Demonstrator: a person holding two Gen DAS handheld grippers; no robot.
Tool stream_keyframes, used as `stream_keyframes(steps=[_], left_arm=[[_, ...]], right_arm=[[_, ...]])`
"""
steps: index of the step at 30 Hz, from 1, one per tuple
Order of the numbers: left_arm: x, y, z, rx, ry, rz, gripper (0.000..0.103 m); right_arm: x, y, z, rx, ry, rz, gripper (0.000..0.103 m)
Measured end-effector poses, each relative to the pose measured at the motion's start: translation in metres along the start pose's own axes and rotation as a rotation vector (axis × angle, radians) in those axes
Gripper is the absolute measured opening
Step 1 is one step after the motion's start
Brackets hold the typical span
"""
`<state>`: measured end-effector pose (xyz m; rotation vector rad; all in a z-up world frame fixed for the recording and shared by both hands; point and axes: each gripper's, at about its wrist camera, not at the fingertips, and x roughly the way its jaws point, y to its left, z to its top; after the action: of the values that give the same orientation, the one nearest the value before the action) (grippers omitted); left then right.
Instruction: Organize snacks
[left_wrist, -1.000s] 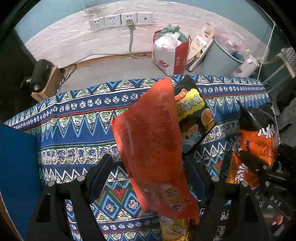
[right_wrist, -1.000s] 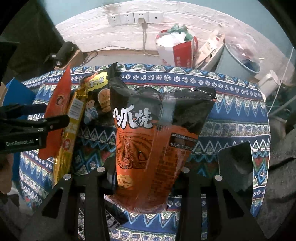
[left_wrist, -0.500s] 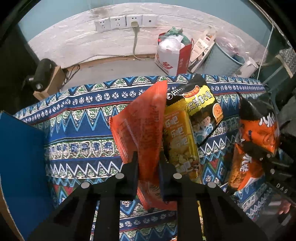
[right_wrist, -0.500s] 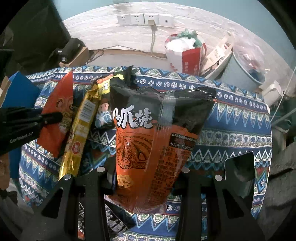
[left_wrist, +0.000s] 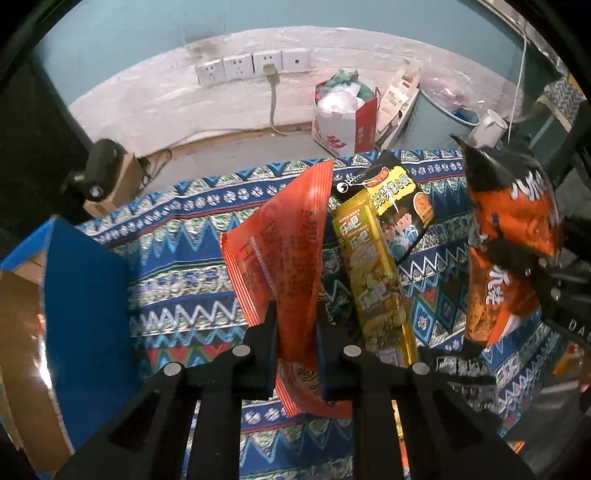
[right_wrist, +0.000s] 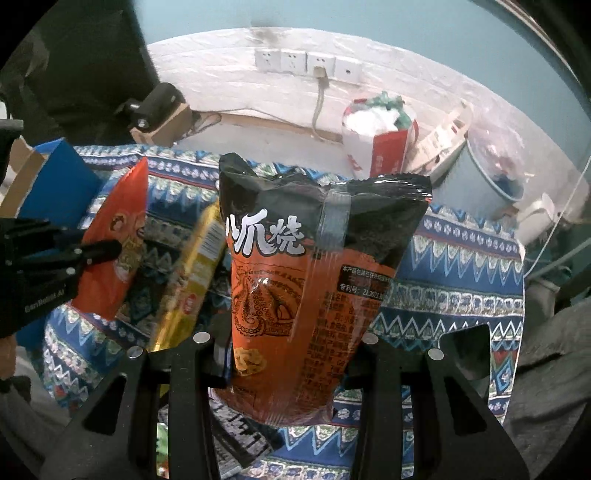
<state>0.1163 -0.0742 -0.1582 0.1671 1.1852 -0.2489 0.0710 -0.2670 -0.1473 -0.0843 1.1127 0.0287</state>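
Two packets in your claws, none stowed yet. Left claw (left_wrist: 295, 328) clamped on orange packet (left_wrist: 280, 251); right claw (right_wrist: 288, 354) pinching octopus snack bag (right_wrist: 303, 280), both lifted above patterned cloth (left_wrist: 177, 266). Yellow packet (left_wrist: 373, 280) and black-yellow bag (left_wrist: 402, 206) lie on cloth; blue box (left_wrist: 85, 314) at left likely destination.

Left gripper (left_wrist: 295, 328): fingers (left_wrist: 264, 347) pinched on the orange packet (left_wrist: 284, 251)
Yellow packet (left_wrist: 376, 280): lying on the patterned cloth (left_wrist: 177, 258), beside a black packet (left_wrist: 402, 206)
Right gripper (left_wrist: 554, 273): clamps an orange-black bag (left_wrist: 509, 229)
Blue box (left_wrist: 85, 317): left edge
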Motion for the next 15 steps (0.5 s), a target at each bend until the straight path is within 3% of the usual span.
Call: stream_keyframes(steps=[15], left_arm=[[-0.077,0.030,-0.028,0.000,-0.128,0.055,0.016]], right_arm=[[-0.054,0.049,0.014,-0.079,-0.107,0.047,0.037]])
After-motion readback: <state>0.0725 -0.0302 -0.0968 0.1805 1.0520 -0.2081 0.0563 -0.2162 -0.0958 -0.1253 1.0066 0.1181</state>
